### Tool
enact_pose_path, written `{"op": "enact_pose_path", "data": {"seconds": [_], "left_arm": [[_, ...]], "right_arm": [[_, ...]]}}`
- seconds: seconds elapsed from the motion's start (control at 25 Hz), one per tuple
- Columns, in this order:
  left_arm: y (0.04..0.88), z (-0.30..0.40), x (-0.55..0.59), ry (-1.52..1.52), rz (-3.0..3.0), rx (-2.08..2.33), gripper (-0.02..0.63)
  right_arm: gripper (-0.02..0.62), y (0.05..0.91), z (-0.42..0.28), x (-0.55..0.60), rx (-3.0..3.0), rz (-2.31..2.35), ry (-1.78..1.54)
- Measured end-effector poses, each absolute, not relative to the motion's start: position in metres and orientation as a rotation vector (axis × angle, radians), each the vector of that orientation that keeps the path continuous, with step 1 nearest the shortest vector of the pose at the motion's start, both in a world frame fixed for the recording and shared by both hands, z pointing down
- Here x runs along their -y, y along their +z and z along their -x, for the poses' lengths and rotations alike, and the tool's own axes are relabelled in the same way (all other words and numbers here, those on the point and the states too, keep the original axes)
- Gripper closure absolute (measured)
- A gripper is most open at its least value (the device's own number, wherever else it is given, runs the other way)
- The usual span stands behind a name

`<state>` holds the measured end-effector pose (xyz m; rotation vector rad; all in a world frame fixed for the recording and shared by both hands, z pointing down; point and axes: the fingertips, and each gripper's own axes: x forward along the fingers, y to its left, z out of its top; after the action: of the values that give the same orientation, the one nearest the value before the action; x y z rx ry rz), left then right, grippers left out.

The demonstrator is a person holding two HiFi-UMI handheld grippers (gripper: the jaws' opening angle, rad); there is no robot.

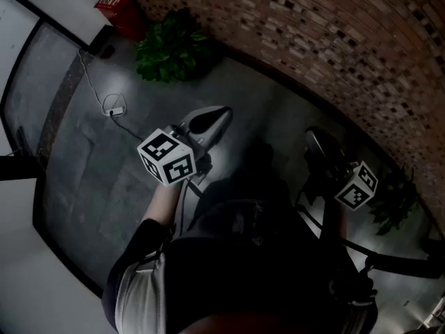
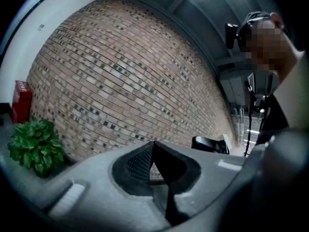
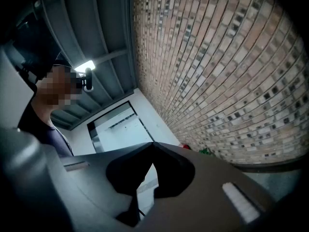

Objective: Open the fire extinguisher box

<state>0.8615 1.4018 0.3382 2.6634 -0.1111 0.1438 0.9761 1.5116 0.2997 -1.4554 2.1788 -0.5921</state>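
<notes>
Grey-shelled and held out nearly level, the left gripper (image 1: 224, 111) had its two jaws pressed together at the tips, pinching nothing. Its own view showed the dark pads meeting in one seam, with only the brick wall (image 1: 334, 33) beyond them. The right gripper (image 1: 316, 141) was likewise closed tip to tip and empty, touching nothing. Each carried its cube of square markers at the rear, the left marker cube (image 1: 167, 157) being the brighter of the two.

Much was hard to make out. The room was dim, and from above the person (image 1: 229, 270) holding the tools was little more than a dark mass cut off at the bottom edge. The right gripper was almost lost in shadow against the grey floor (image 1: 83, 179). A thin cable (image 1: 104, 96) trailed across that floor to a small plug-like object too small to identify.

The red fire extinguisher box (image 1: 117, 10) stood in the far corner where the brick wall met a white one, just beside a leafy green plant (image 1: 174, 46). It was well apart from both grippers, ahead and to the left of the left gripper, with the plant between them. From this far off it was too small and dim to tell whether its door was shut or how it opened. Neither gripper was near it.
</notes>
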Motion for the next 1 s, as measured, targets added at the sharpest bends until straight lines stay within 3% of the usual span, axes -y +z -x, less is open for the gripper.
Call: {"op": "enact_pose_path", "data": {"seconds": [0.52, 0.76, 1.0], "left_arm": [[0.323, -0.926, -1.337, 0.155, -2.644, 0.527, 0.607], [0.333, -0.92, -1.312, 0.178, -2.552, 0.747, 0.607], [0.33, -0.884, -1.286, 0.132, -2.523, 0.944, 0.607]], "right_arm": [[0.594, 0.331, -1.046, -1.413, -2.578, 1.148, -0.664], [0.594, 0.342, -1.062, -1.366, -2.714, 1.003, -0.655], [0.594, 0.351, -1.027, -1.329, -2.802, 0.804, -0.72]]}}
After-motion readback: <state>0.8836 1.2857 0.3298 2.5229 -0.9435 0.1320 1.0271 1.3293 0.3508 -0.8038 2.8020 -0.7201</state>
